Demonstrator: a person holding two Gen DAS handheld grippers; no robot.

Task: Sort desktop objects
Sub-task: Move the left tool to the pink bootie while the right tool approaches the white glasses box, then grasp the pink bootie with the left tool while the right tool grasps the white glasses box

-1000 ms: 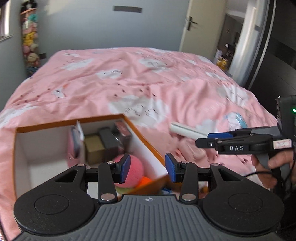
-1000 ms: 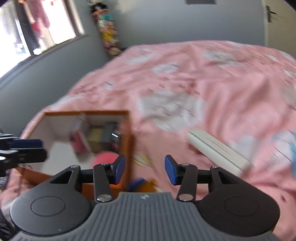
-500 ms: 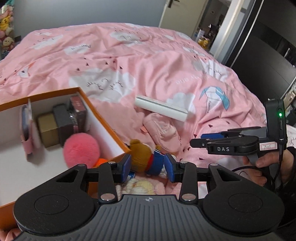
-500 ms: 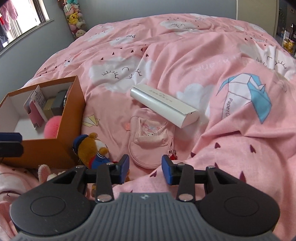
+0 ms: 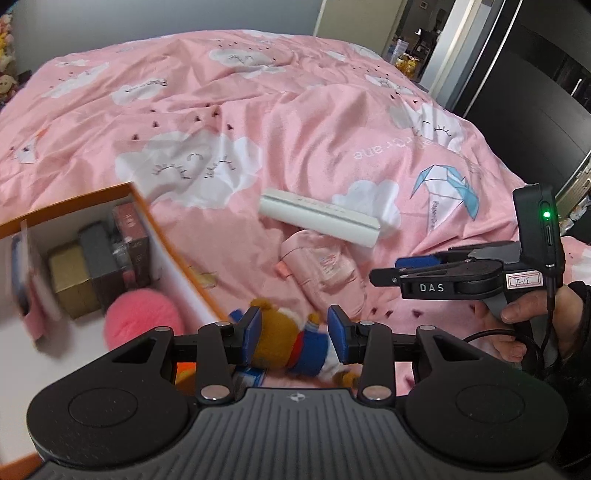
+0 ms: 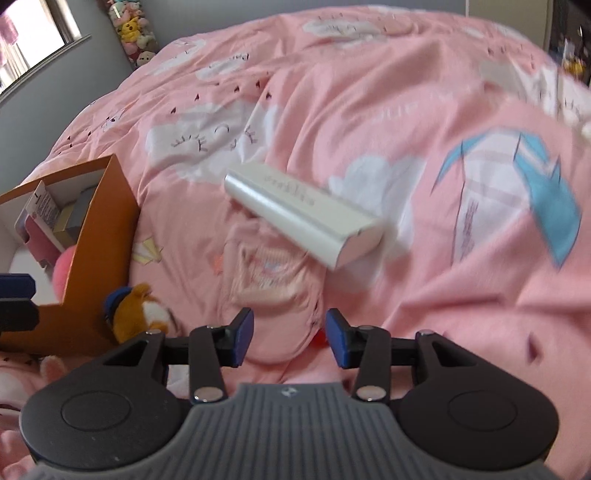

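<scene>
An orange box (image 5: pixel 177 236) (image 6: pixel 96 236) lies on the pink bed, holding small boxes (image 5: pixel 99 262) and a pink pompom (image 5: pixel 142 317). A brown bear toy in blue (image 5: pixel 291 341) (image 6: pixel 142 310) lies beside the box. My left gripper (image 5: pixel 294 334) is open, its pads on either side of the bear, apart from it. A pink pouch (image 5: pixel 325 273) (image 6: pixel 273 280) and a long white box (image 5: pixel 317 216) (image 6: pixel 303 214) lie further right. My right gripper (image 6: pixel 290 336) (image 5: pixel 402 269) is open over the pouch's near end.
The pink quilt (image 5: pixel 295 122) covers the whole bed in folds. Another pink plush (image 6: pixel 14 384) lies at the near left. Stuffed toys (image 6: pixel 129 26) stand by the far wall. A dark wardrobe (image 5: pixel 535 85) is on the right.
Both grippers have moved forward and lower toward the objects. The left now frames the bear; the right has closed in on the pouch. Both jaws stay open.
</scene>
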